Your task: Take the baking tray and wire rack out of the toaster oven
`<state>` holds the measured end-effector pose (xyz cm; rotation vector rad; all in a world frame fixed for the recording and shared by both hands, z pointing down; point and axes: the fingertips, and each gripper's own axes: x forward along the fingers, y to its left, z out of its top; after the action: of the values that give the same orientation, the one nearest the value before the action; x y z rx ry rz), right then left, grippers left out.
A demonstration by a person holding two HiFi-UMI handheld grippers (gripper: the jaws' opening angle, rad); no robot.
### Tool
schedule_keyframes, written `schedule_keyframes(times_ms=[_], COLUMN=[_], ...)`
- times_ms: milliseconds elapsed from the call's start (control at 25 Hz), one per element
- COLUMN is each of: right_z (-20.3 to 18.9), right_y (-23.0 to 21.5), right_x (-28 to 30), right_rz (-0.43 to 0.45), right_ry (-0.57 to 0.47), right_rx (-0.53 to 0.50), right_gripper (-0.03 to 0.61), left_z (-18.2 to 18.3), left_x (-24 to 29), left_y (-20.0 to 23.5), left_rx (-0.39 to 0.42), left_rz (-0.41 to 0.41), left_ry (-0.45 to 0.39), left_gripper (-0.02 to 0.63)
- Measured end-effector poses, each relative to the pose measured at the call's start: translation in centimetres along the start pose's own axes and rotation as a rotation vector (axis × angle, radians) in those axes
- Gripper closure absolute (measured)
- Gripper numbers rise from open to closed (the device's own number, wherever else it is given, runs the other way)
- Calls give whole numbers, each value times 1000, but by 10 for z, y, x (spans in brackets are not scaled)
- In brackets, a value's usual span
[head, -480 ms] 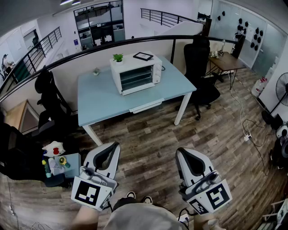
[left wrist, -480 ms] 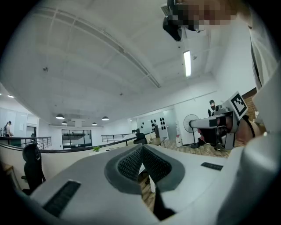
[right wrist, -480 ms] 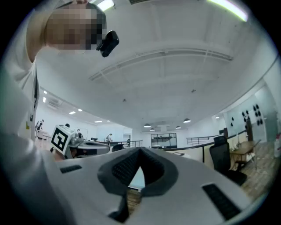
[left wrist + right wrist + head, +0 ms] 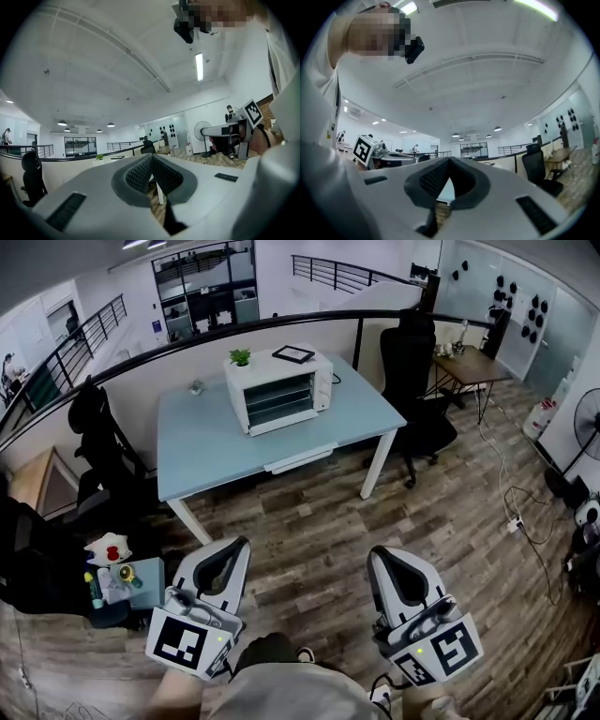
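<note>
Left gripper: ribbed dark-grey pads pressed tip to tip, jaws fully together, nothing btwn them; smooth white shell, b/w marker cube at the rear. Right gripper: same state, pads meeting at a point, empty. In head view both hang low over the wood-plank floor, side by side, well apart from the table, which has a pale-blue rectangular top on white legs. Toaster oven, a white box, sits by the table's far edge, approx midway along, door shut. Behind its dark glass, level bars show where the baking tray and wire rack sit; the two can't be told apart at this size. On the oven's top: small green potted plant at the left corner, flat black-framed slab toward the right. Black high-back office chair stands just beside the table's right edge.
</note>
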<state>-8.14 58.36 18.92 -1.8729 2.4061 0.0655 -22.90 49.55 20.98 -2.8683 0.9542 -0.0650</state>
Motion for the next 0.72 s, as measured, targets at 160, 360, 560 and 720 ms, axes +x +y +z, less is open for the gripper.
schedule_keyframes(times_ms=[160, 360, 560, 720], right_z=[-4, 0, -8, -15], right_y=[-13, -43, -62, -78], right_x=[1, 11, 34, 61], right_rz=[-35, -122, -142, -139], right_ry=[4, -22, -16, 6], right_rx=[6, -5, -13, -9], right_gripper=[574, 221, 207, 207], left_z=[0, 10, 8, -3], left_x=[4, 13, 34, 62], left_y=[14, 41, 63, 77], left_rx=[-41, -41, -28, -42], left_rz=[80, 214, 255, 236], left_ry=[-28, -99, -124, -103], left_gripper=[609, 255, 227, 227])
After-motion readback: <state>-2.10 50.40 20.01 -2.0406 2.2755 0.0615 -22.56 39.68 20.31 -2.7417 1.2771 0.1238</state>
